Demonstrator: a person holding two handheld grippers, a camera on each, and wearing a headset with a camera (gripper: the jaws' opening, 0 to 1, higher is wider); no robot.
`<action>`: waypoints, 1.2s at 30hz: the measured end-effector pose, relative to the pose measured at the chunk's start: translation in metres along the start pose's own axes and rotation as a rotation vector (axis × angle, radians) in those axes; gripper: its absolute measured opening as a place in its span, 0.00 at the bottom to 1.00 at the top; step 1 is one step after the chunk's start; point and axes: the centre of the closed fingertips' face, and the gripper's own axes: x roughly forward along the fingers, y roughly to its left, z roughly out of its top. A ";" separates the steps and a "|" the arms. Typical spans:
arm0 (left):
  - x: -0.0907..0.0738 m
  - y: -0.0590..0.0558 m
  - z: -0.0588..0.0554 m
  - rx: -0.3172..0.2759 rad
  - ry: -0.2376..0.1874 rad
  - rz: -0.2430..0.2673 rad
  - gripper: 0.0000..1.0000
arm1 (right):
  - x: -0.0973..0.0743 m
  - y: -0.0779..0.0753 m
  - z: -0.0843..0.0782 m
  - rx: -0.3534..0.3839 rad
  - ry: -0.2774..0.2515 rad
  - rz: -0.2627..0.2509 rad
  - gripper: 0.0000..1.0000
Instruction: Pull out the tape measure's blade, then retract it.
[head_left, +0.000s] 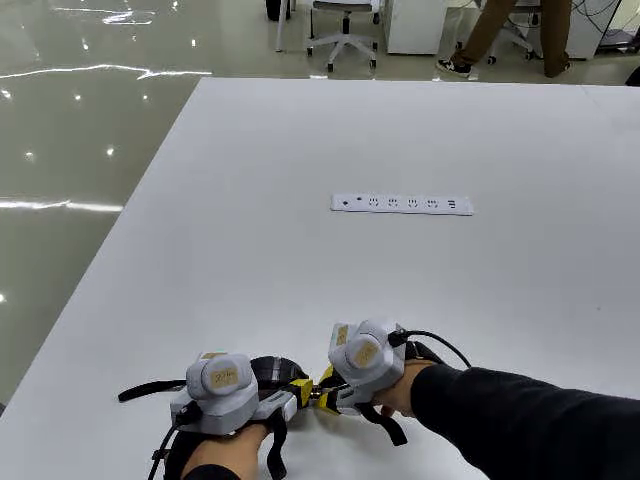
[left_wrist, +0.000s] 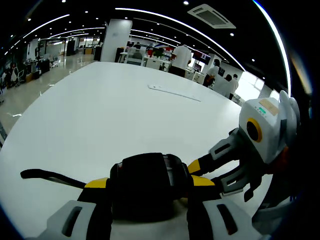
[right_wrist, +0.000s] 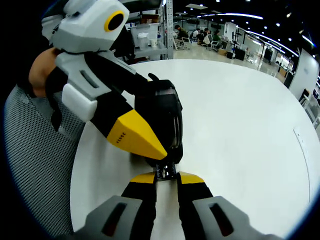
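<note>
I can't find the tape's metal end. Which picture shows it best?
The right gripper view: the blade tip sits pinched by the right gripper, beside the tape measure. In the head view it's a tiny speck; in the left gripper view the tape measure hides it.

Black tape measure (right_wrist: 162, 115), white table (head_left: 400, 140), white power strip (head_left: 401, 204), grey left gripper (left_wrist: 150, 181) and right gripper (right_wrist: 166, 176) yellow-tipped

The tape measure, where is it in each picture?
Head view: the tape measure is at bottom centre, between the two grippers.
Left gripper view: bottom centre, its black case clamped in the jaws of the left gripper.
Right gripper view: centre-left; the jaws of the right gripper pinch its blade tip.
Shared landmark: the white power strip, farther out on the table.
</note>
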 end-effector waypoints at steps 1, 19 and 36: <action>0.000 0.000 0.000 0.000 0.001 -0.001 0.56 | 0.001 0.000 0.002 -0.007 0.011 -0.002 0.11; 0.000 0.001 0.001 0.005 -0.008 -0.002 0.57 | 0.004 0.000 0.005 -0.054 0.039 0.018 0.11; 0.002 0.000 0.000 0.026 0.001 0.002 0.57 | 0.007 -0.001 0.005 -0.072 0.161 0.038 0.11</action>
